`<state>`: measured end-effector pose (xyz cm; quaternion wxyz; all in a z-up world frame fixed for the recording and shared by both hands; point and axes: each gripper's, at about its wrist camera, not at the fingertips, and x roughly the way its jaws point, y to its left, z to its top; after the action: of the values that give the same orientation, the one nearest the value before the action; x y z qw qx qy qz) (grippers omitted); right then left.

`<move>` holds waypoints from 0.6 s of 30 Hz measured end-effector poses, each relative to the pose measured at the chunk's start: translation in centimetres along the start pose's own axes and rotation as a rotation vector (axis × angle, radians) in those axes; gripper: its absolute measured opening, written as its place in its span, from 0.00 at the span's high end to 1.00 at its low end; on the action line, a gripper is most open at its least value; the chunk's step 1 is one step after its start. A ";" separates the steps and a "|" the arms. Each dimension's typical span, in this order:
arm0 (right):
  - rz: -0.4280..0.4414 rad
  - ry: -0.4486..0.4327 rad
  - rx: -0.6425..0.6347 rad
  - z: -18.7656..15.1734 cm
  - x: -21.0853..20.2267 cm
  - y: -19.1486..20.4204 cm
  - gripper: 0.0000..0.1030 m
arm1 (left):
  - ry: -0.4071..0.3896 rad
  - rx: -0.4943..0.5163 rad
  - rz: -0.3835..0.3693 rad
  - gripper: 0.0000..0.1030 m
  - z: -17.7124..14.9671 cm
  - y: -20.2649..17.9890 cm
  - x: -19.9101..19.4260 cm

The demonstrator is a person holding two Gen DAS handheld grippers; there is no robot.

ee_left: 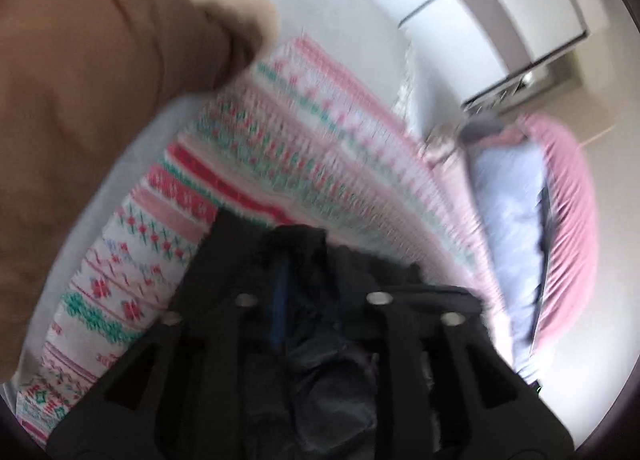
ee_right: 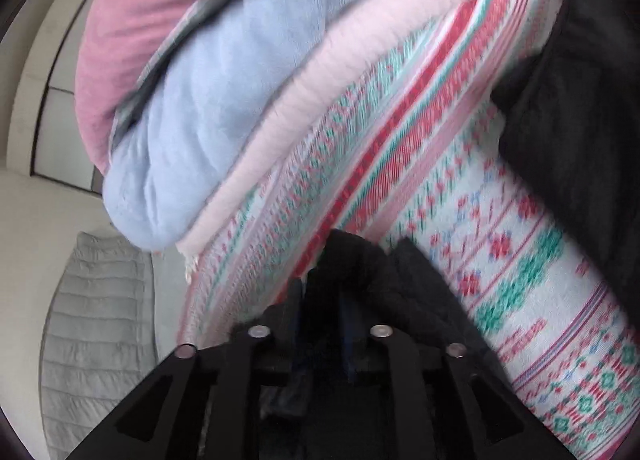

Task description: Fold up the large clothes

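A black garment [ee_left: 308, 344] is bunched between the fingers of my left gripper [ee_left: 304, 256]. Its jaws stand apart, a blue pad shows, and the cloth lies loose in the gap. In the right wrist view the same black garment [ee_right: 568, 120] runs off to the upper right. One end drapes over my right gripper [ee_right: 344, 260], whose jaws show a narrow gap. Both grippers hang just over a knitted blanket with pink, red and green patterns [ee_left: 248, 148] [ee_right: 400, 172]. Both views are blurred by motion.
A tan coat with a fur trim [ee_left: 80, 80] lies at the left. Folded pink and light-blue fleeces [ee_left: 508, 200] [ee_right: 192, 132] are stacked beside the blanket. A grey quilted garment [ee_right: 92, 320] lies lower left. White wall panels [ee_left: 500, 0] stand behind.
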<state>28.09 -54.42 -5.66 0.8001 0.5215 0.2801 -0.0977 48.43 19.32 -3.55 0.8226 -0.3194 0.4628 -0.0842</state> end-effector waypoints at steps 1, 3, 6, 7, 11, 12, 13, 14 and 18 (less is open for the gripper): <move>-0.018 -0.035 -0.015 0.1 -0.6 0.1 0.74 | -0.047 0.004 0.007 0.51 0.1 0.0 -0.8; -0.071 -0.089 -0.055 0.0 -1.8 0.5 0.70 | -0.076 0.013 0.020 0.44 0.0 0.1 -1.2; -0.145 -0.102 -0.195 -0.9 -3.0 2.2 0.69 | -0.012 0.017 -0.020 0.45 -0.4 0.0 -0.6; -0.175 -0.079 -0.297 -1.7 -3.0 3.4 0.68 | -0.002 0.022 -0.025 0.44 -0.6 -0.1 -0.6; -0.309 -0.011 -0.617 -3.5 -1.9 5.5 0.49 | 0.026 0.099 0.116 0.43 -1.1 0.1 -0.5; -0.342 -0.016 -0.628 -3.5 -1.9 5.0 0.48 | 0.026 0.107 0.148 0.43 -1.2 0.3 -0.4; -0.370 -0.008 -0.606 -2.9 -1.8 3.9 0.47 | 0.029 0.113 0.165 0.43 -1.1 0.6 -0.4; -0.363 0.003 -0.581 -2.4 -1.7 3.1 0.47 | 0.041 0.120 0.173 0.43 -1.1 0.9 0.0; -0.299 0.055 -0.591 -1.7 -0.4 2.2 0.47 | 0.115 0.100 0.134 0.43 -1.3 2.2 2.1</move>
<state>28.21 -51.99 -4.21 0.8857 0.2225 0.3911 -0.1144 48.23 19.54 -6.78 0.8134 -0.2412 0.5247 -0.0702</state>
